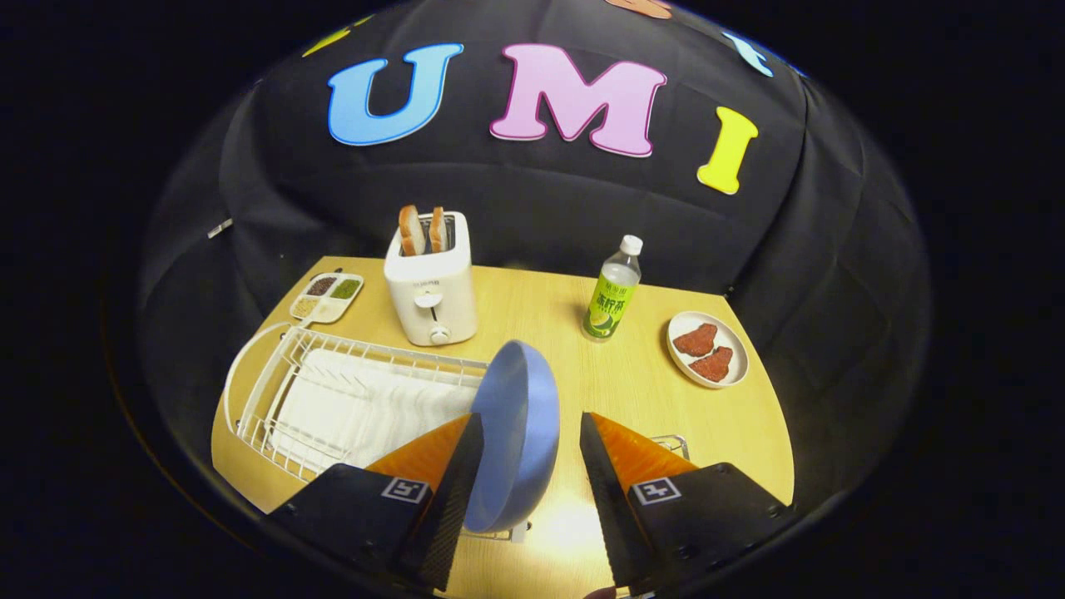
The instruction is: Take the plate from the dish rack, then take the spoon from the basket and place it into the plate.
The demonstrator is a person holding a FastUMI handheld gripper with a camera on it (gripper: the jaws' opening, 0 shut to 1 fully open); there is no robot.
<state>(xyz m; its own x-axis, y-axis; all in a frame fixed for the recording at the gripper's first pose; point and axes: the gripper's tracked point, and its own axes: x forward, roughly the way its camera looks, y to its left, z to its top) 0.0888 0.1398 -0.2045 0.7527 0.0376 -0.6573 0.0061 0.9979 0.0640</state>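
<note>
Gripper view: tool [526,466] fingers apart w/ upright plate [517,433] between

The plate [517,433] hides the rack's [283,391] right end, and its lower rim sits behind one finger [445,491] of the gripper [524,491]. Whether both fingers touch it is unclear. A wire basket [672,445] peeks from behind the other finger at the counter's [632,383] near edge.

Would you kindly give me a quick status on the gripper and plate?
Gripper open, fingers astride blue plate. Plate on edge at dish rack end, not gripped. Nothing blocking.
</note>
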